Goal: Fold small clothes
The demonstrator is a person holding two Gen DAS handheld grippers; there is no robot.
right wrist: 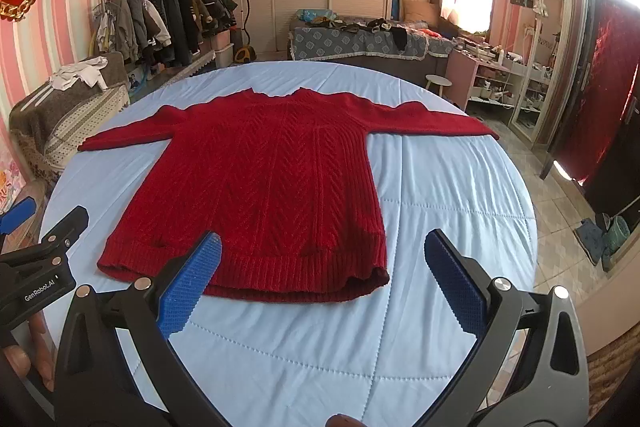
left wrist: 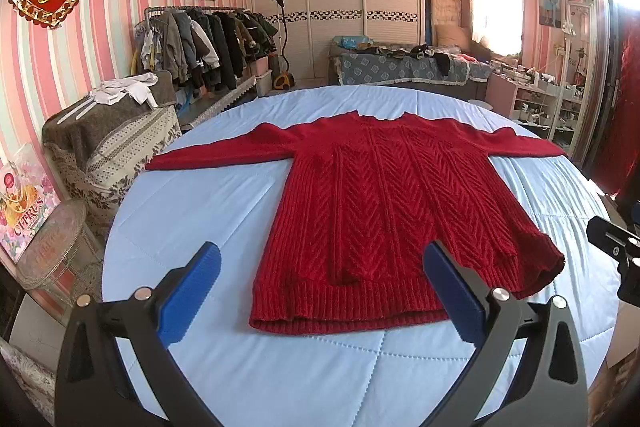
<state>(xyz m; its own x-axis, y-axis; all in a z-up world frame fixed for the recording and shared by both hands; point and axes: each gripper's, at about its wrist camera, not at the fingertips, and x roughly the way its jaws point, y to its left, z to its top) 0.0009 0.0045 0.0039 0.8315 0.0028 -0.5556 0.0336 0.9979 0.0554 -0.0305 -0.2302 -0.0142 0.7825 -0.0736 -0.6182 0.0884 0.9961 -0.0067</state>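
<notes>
A red knit sweater (left wrist: 384,211) lies flat on the light blue bed cover (left wrist: 200,211), sleeves spread out to both sides, hem toward me. It also shows in the right wrist view (right wrist: 264,187). My left gripper (left wrist: 320,291) is open and empty, held above the cover near the hem. My right gripper (right wrist: 320,283) is open and empty, near the hem's right part. The right gripper's edge shows in the left wrist view (left wrist: 616,251). The left gripper shows at the left of the right wrist view (right wrist: 44,259).
A pile of folded blankets (left wrist: 108,139) stands left of the bed. A clothes rack (left wrist: 200,43) and a garment steamer (left wrist: 284,75) stand behind it. A sofa with clothes (left wrist: 408,67) lies beyond the bed. A white stool (right wrist: 438,83) and shelves (right wrist: 512,75) are at the right.
</notes>
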